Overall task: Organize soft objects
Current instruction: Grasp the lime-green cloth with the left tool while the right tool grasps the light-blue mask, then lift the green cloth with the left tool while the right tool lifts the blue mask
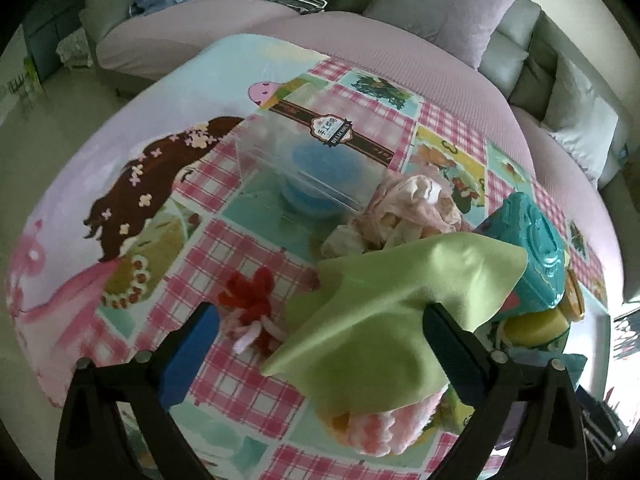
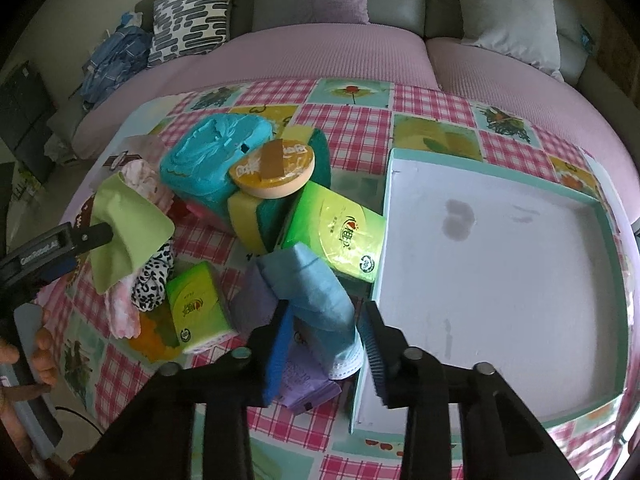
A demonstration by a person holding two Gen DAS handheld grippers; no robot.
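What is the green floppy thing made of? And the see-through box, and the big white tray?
The green cloth looks like soft matte fabric, maybe microfibre: it drapes and folds. The see-through box seems hard glossy plastic: you can see a blue thing inside it. The white tray looks like matte cardboard with a teal rim, though I can't be sure.

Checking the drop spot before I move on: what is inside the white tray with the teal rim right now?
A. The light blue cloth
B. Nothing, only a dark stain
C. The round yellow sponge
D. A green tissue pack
B: the right wrist view shows the white tray bare, with only a dark stain on its floor.
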